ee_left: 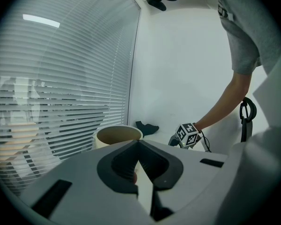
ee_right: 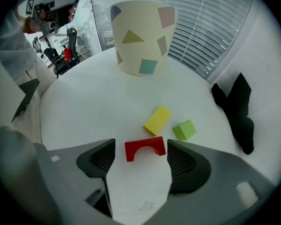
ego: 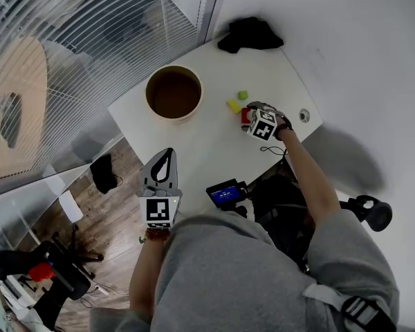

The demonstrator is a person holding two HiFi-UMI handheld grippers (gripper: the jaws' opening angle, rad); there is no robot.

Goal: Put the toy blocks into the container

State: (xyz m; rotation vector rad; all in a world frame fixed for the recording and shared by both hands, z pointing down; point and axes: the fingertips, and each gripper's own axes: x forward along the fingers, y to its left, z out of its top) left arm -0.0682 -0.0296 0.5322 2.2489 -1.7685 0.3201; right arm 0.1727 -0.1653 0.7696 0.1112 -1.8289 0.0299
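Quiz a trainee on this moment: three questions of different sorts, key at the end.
1. Multiple choice: the block between the right gripper's open jaws is A) yellow, B) red, C) green.
2. True or false: the left gripper holds a block.
3. Fill in: the container stands ___ on the table.
Key: 1 B; 2 false, it is shut with nothing in it; 3 upright.

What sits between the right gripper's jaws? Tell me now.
The red arch block, flanked by the open jaws; the right gripper view shows it.
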